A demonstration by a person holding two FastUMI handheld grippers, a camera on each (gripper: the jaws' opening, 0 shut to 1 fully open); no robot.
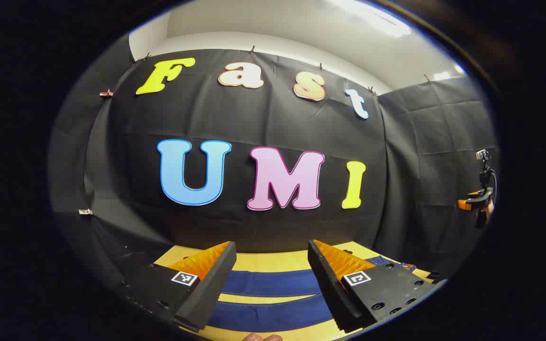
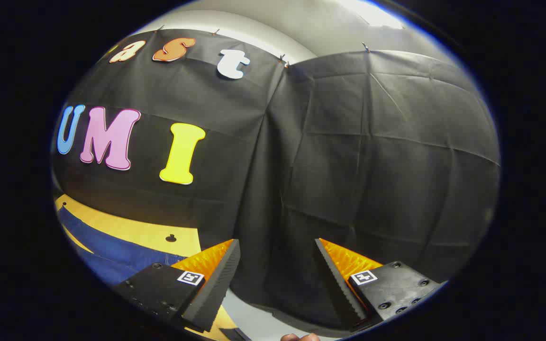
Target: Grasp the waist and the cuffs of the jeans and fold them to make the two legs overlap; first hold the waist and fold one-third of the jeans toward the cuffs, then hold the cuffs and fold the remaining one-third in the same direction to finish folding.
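In the left gripper view we see our left gripper [image 1: 271, 251] held up above the surface [image 1: 273, 261], jaws spread wide w/ nothing between them. Below and between the fingers lie the jeans [image 1: 273, 283], flat on the yellowish surface: two dark blue legs run side by side across the view, a thin strip of surface showing between them, so the legs are apart, not overlapped. One end of the jeans reaches past the right finger, near the surface's far right edge; we can't tell waist from cuffs there, too small and partly hidden. At the bottom edge a bit of a hand [image 1: 262, 337] peeks in.

Far off at the right rim of that same view we see the right gripper [image 1: 480, 201], held well above the surface and well apart from the jeans; its jaws are too small to judge from here.

In the right gripper view the right gripper [image 2: 277, 246] points mostly at the booth's black cloth wall [image 2: 372, 166], jaws spread wide, empty. The jeans [image 2: 112, 251] show at lower left, blue fabric on the surface [image 2: 150, 232], partly hidden behind the left finger. A small dark round spot [image 2: 171, 237] sits on the surface just beyond the fabric. A fingertip of a hand [image 2: 300, 337] shows at the bottom edge.
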